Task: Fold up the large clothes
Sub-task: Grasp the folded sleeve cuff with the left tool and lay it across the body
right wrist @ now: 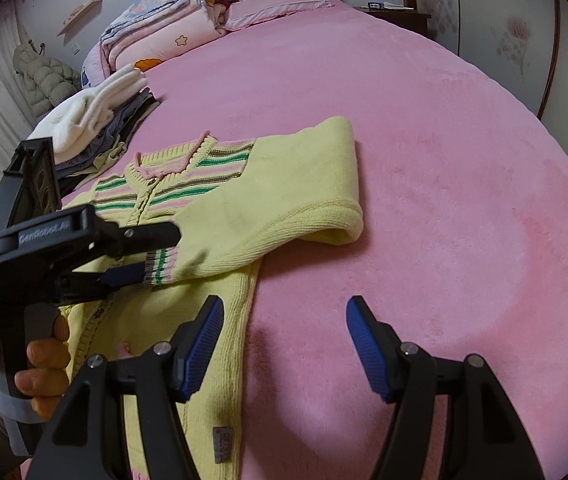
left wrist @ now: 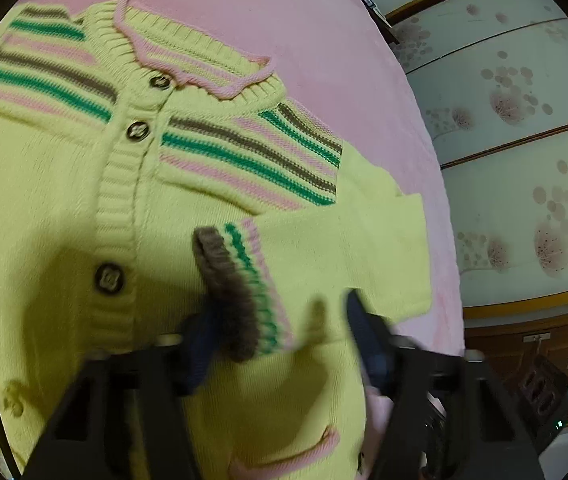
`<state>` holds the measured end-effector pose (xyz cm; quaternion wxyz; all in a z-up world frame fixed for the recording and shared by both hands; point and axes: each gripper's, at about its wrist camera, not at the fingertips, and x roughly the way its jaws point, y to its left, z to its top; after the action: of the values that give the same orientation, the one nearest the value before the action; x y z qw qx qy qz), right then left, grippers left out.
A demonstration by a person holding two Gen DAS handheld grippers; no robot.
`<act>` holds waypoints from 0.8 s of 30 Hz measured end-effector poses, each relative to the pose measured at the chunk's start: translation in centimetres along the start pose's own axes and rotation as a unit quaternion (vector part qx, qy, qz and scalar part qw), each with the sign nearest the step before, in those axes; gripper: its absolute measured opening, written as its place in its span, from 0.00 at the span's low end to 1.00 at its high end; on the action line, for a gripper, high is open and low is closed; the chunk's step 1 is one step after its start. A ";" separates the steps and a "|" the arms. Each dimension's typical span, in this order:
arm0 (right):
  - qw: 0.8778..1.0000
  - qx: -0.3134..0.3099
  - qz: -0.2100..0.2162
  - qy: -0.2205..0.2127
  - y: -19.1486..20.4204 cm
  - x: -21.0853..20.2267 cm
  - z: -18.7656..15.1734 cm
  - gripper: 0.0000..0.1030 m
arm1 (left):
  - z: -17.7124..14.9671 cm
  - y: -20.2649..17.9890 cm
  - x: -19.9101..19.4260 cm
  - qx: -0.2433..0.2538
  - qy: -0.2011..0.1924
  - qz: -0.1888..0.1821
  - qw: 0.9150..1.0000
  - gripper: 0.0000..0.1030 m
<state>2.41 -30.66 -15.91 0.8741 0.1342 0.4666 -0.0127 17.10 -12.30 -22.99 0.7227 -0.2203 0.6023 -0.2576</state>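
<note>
Knitwear is being folded on the bed (right wrist: 424, 128): a yellow cardigan (left wrist: 43, 184) lies buttoned and face up on the pink plush cover, and one sleeve (right wrist: 284, 200) has been brought across the chest, its striped cuff (left wrist: 243, 292) resting over the front panel. The sleeve fold appears to be the step in hand. The left gripper (left wrist: 284, 332) is lowered over that cuff with its fingers narrowed; the cuff lies against one pad, while the other pad stands clear, so no firm pinch can be confirmed. The right gripper (right wrist: 284, 344) is held above the cardigan's side edge and the bare cover, its fingers wide and empty. Next, the cuff would probably need to be laid flat and released, then the opposite sleeve or the hem taken up, with care that the loose knit is not dragged out of line. The wool looks soft and ribbed at collar, placket and cuff, banded in green, brown and pink. Folded laundry (right wrist: 95, 120) is stacked beyond the collar.
</note>
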 end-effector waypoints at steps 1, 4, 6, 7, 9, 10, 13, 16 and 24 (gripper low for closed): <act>1.000 0.000 -0.001 0.000 0.0 0.0 0.0 0.62 | 0.1 -0.1 0.3 -0.003 0.006 -0.003 1.000 0.11; 1.000 0.001 -0.005 -0.003 -0.2 0.0 0.1 0.62 | 0.3 -0.9 0.4 -0.012 0.007 -0.007 1.000 0.09; 1.000 0.006 -0.008 -0.004 -0.6 0.3 0.3 0.62 | 0.6 -2.5 -0.4 0.017 -0.010 -0.002 1.000 0.09; 1.000 0.008 -0.008 -0.004 -0.7 0.4 0.4 0.62 | 0.8 -3.6 -1.2 0.035 -0.021 0.000 0.999 0.09; 1.000 0.020 -0.003 -0.005 -1.1 0.8 0.9 0.62 | 1.3 -5.1 -2.6 0.060 -0.041 0.001 0.997 0.09; 1.000 0.024 0.000 -0.006 -1.2 0.9 1.2 0.62 | 1.9 -6.3 -3.6 0.075 -0.055 -0.001 0.996 0.09; 0.999 0.040 0.014 -0.008 -1.5 1.8 2.3 0.62 | 3.2 -8.0 -6.2 0.099 -0.082 -0.001 0.992 0.09; 0.998 0.057 0.032 -0.012 -1.5 2.6 3.6 0.62 | 4.7 -9.7 -8.5 0.126 -0.111 0.010 0.986 0.09; 0.999 0.032 -0.014 0.016 -0.3 6.1 5.7 0.11 | 7.2 -10.1 -12.5 0.160 -0.163 0.062 0.972 0.09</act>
<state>10.43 -31.75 -18.00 0.8618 0.1555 0.4814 -0.0375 21.33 -11.99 -5.90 0.8516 -0.1029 0.4397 -0.2662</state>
